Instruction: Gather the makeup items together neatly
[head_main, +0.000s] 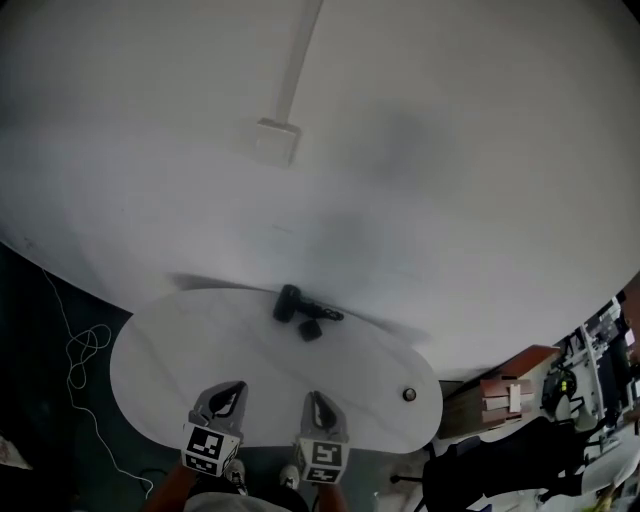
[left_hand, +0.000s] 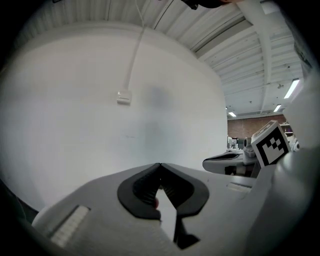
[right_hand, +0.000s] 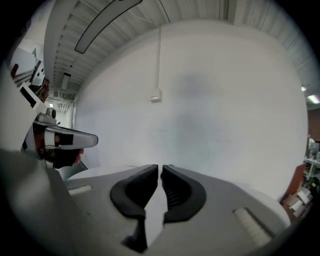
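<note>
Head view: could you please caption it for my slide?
Left gripper and right gripper, both shut, near the table edge; makeup items clustered beyond.

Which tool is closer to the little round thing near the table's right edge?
Right. The right tool sits left of the small round item, at the table's near edge. The left tool is farther left, beyond the right one.

This is an industrial lab or workshop hall. A ribbed metal ceiling (left_hand: 220, 45) with strip lights (left_hand: 290, 89) fills the upper right of the left gripper view, with a brick wall (left_hand: 255, 131) beyond. In the head view, a plain white wall (head_main: 450, 150) carries a surface conduit (head_main: 300, 60) and box (head_main: 275, 140). Loose cable (head_main: 85, 350) lies on the dark floor (head_main: 40, 400) at left, and equipment (head_main: 590, 370) is crowded at lower right.
</note>
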